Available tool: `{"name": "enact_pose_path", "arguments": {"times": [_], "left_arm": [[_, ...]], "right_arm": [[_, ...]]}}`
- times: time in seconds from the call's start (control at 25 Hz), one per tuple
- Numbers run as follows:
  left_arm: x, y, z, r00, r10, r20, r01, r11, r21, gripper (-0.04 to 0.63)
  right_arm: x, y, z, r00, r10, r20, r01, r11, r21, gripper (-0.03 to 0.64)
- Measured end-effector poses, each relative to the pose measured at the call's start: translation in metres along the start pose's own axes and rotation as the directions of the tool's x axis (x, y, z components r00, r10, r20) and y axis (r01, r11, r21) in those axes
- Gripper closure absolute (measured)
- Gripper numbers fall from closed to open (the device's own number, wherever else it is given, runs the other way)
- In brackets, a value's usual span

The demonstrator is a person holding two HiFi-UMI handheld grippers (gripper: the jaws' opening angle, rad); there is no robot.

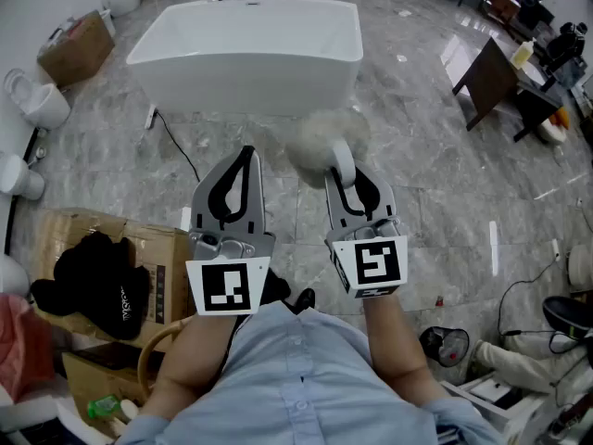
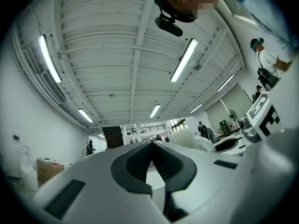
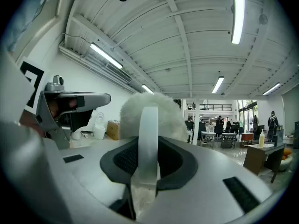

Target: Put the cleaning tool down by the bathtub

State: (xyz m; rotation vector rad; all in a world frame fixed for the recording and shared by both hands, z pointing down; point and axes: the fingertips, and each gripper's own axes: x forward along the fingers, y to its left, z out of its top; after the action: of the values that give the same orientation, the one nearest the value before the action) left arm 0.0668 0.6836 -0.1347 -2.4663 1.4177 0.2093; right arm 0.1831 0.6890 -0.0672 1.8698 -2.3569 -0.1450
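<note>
- Overhead, only the head view gives the layout: white bathtub (image 1: 248, 54) on the grey stone floor (image 1: 417, 174), cardboard box (image 1: 139, 248) at lower left, left claw (image 1: 244, 156) and right claw (image 1: 342, 154) side by side in front of the person.
- Same view places the cleaning tool (image 1: 320, 135): held in the right claw, up off the floor. Its fluffy white head sits past the tips and overlaps the tub's near wall from this angle; touching or not, can't tell.
- Right gripper view adds the grip. Jaws are clamped on the tool's flat white handle (image 3: 148, 125), which stands upright btwn them w/ the fluff beyond.
- Left gripper view: jaws closed tip to tip, nothing btwn them. The right claw's marker cube (image 2: 264, 118) shows at the right edge.
- Pose: both bare forearms stretched fwd. Right claw approx level, left claw tipped slightly up.
</note>
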Motion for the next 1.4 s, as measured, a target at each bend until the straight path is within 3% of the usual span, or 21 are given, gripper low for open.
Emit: {"name": "enact_pose_path", "arguments": {"times": [0.8,1.08,1.4], "left_arm": [[0.001,-0.006,-0.016,0.999,0.026,-0.042,-0.026,1.000,-0.003,0.580],[0.037,0.037,-0.062,0.994,0.049,-0.099,-0.049,0.999,0.003,0.580],[0.122,0.109,-0.112,0.990,0.053,-0.131,-0.055,0.998,-0.010,0.580]], "right_arm": [[-0.001,-0.019,-0.023,1.000,0.008,-0.025,-0.006,0.999,0.046,0.520],[0.061,-0.024,-0.050,0.996,-0.007,-0.088,0.014,0.997,0.079,0.520],[0.181,-0.028,-0.060,0.992,0.013,-0.123,-0.003,0.997,0.081,0.520]]}}
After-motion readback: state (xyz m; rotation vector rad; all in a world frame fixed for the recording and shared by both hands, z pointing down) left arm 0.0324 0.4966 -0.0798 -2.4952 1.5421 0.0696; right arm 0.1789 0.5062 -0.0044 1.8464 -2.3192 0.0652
